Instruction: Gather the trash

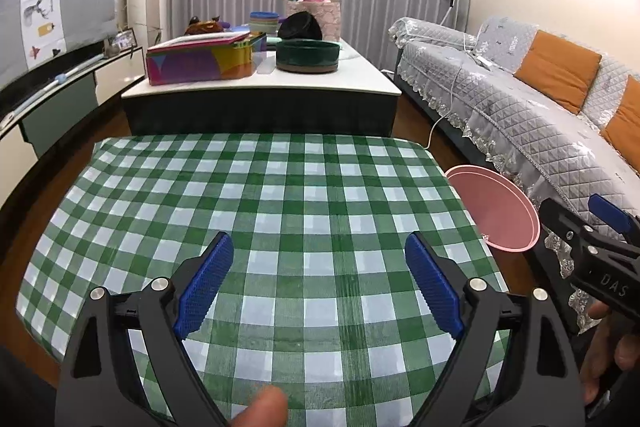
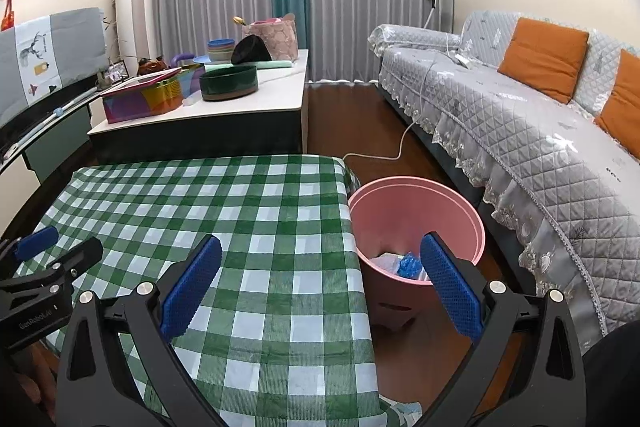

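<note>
A pink bin [image 2: 416, 215] stands on the floor at the right edge of the green checked table [image 2: 224, 211]. White and blue trash [image 2: 404, 264] lies at its bottom. My right gripper [image 2: 320, 285] is open and empty, one finger over the table edge, the other over the bin. My left gripper [image 1: 319, 281] is open and empty above the checked table [image 1: 280, 195]. The bin [image 1: 494, 213] shows at the table's right in the left wrist view. The right gripper [image 1: 592, 239] also shows there beside the bin, and the left gripper [image 2: 44, 259] at the left edge of the right wrist view.
A white-topped coffee table [image 1: 360, 75] behind holds a colourful box [image 1: 200, 61], a green round tin [image 1: 307, 55] and bowls. A grey quilted sofa [image 2: 540, 147] with orange cushions runs along the right. A white cable [image 2: 400, 143] lies on the wooden floor.
</note>
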Available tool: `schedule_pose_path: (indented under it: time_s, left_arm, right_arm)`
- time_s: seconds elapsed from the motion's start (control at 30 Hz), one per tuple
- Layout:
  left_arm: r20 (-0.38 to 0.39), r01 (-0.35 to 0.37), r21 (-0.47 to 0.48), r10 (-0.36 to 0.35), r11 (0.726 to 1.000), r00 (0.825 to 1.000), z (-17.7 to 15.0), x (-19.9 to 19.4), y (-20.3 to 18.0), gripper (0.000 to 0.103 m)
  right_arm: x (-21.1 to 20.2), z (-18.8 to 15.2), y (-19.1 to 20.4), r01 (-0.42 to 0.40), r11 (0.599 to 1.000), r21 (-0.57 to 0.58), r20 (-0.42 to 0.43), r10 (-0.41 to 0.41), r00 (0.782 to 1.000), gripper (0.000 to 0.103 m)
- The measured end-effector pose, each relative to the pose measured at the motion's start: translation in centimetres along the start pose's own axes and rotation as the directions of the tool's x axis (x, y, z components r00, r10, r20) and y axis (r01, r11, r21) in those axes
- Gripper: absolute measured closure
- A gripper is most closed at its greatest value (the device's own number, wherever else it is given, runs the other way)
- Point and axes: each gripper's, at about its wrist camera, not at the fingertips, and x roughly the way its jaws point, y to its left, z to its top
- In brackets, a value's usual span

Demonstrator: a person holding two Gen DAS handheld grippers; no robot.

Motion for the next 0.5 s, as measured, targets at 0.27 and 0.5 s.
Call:
schedule_pose_path:
  time_s: [0.27,0.5]
  left_arm:
    - [-0.004,-0.005,-0.002,0.005,1.000,1.000,0.05,0.44,-0.13,0.017]
    - [-0.016,0.000,-0.014,0.000,1.000,1.000,0.02,0.79,0.00,0.017]
  right_arm:
    - [0.62,0.00,0.36,0.004,1.000,-0.014,-0.011,-0.004,1.000,0.005]
    - [1.12,-0.09,0.60,0.003,1.000,-0.014,-0.026,-0.004,1.000,0.005]
